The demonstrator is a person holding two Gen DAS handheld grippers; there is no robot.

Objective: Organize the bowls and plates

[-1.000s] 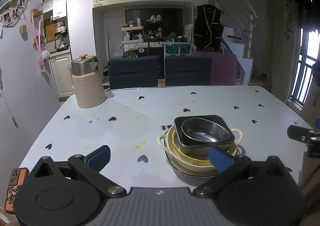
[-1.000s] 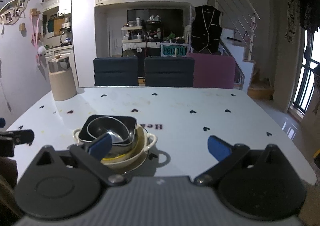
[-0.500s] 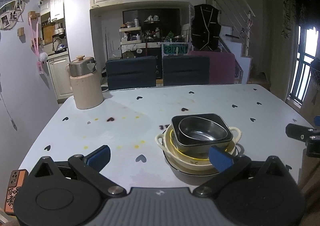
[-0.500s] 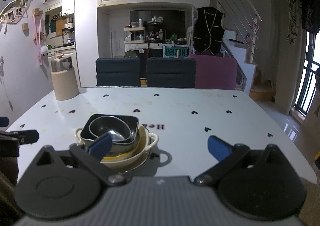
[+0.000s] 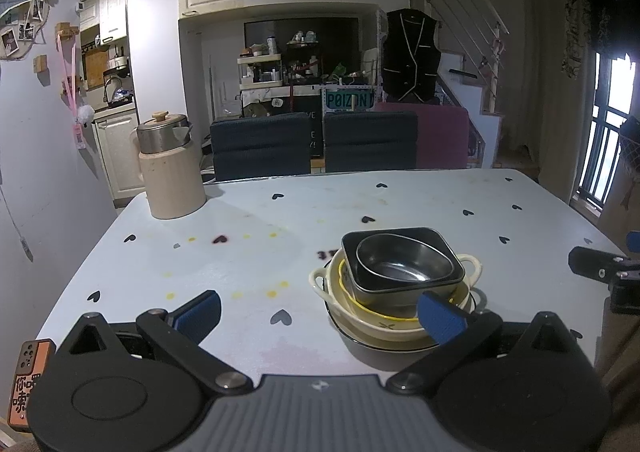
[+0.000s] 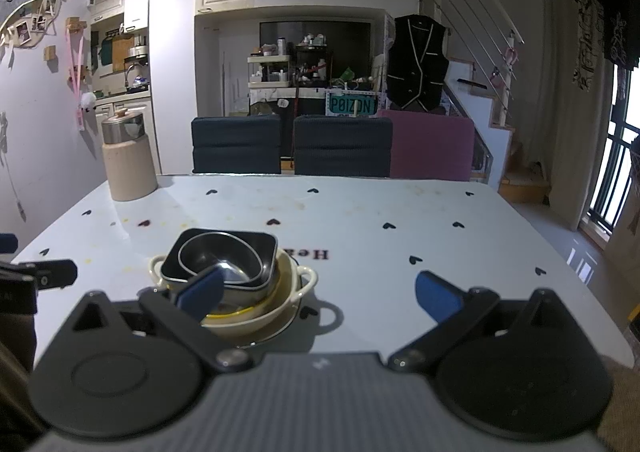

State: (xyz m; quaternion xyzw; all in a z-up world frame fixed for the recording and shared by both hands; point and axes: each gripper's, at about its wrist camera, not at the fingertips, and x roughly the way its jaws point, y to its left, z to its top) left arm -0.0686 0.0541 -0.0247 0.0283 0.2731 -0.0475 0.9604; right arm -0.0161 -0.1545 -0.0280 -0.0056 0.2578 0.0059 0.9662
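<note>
The stack [image 5: 394, 292] sits on the counter [image 5: 280, 219], well apart from the jug [image 5: 170, 171] at the far corner. It holds a steel bowl [image 5: 404, 266] nested in a black square dish [image 5: 448, 252], inside a cream handled bowl [image 5: 320, 280], all resting on a dark plate [image 5: 360, 340].

Your left gripper [image 5: 320, 312] hangs at the near edge with fingers apart and empty; its right finger [image 5: 440, 318] overlaps the stack in view, though I cannot tell whether it touches. Your right gripper [image 6: 318, 290] is likewise spread and empty, with the stack behind its left finger [image 6: 200, 292].

Judgement: the steel bowl should be light, rigid and slick, so pinch its rim squarely. The cream bowl looks ceramic, heavier and chippable; take it by the wall beside a handle [image 6: 308, 276]. Lift one piece at a time, since nested pieces may drag their neighbours.
</note>
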